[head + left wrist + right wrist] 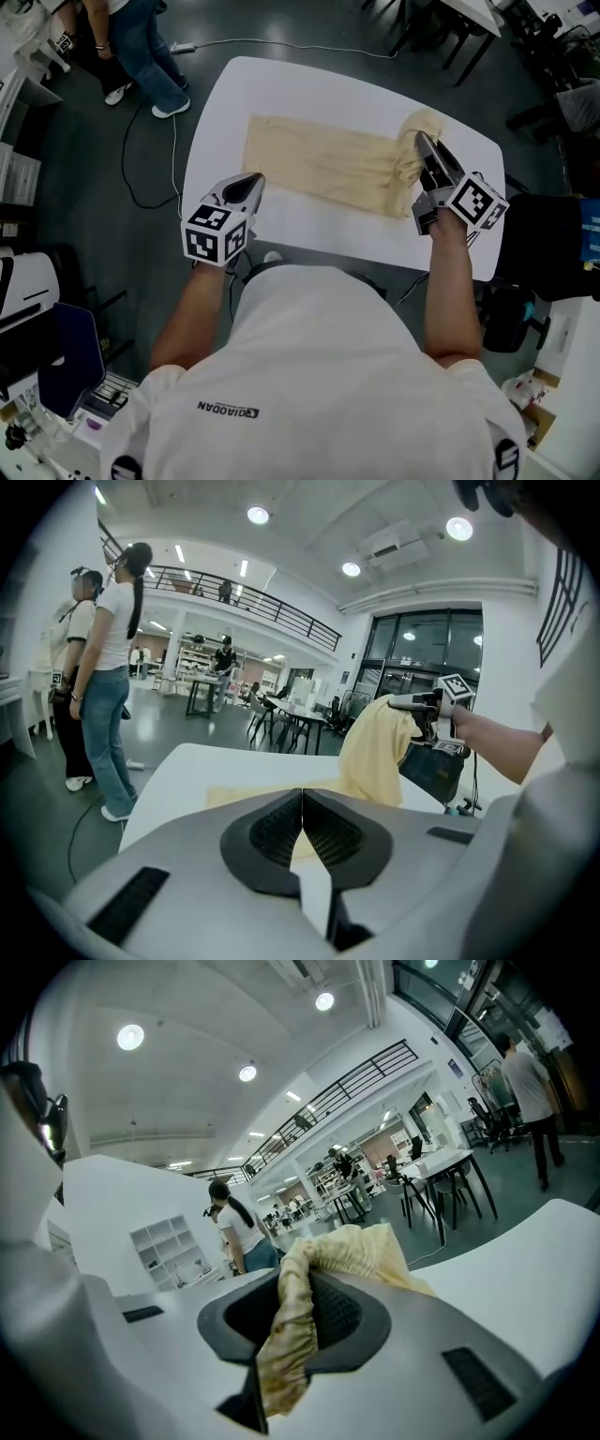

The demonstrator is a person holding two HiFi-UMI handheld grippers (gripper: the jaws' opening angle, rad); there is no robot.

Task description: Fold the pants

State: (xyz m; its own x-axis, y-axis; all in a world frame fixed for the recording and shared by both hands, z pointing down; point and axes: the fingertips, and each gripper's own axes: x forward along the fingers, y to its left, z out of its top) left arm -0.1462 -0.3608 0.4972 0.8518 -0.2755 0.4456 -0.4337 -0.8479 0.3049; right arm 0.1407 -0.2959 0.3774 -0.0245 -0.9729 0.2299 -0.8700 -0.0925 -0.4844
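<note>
We see the pants [323, 167], pale yellow, lying flat along the white table [281, 89] between our two tools, with one end bunched and lifted off the top. That raised end is pinched in the right tongs [421, 141]. In the right gripper view, a gathered edge of the cloth runs down between the two dark pads, which press on it from both sides, and more cloth spills over ahead of the tips. The left tongs [253, 180] are pressed together at the tips with nothing between them. They sit by the near corner of the flat end of the pants, and we cannot tell whether they touch the cloth. From the left tongs, the lifted cloth hangs ahead and to the right as a yellow drape under the right tongs. The table lies beneath both tools and reaches well beyond their tips. Further out, beyond and to the left of the left tongs, a person in jeans [141, 52] stands on the dark floor [84, 187], and a white cable [173, 150] trails along it beside the table. Beyond the right tongs stand dark chairs [441, 37].
</note>
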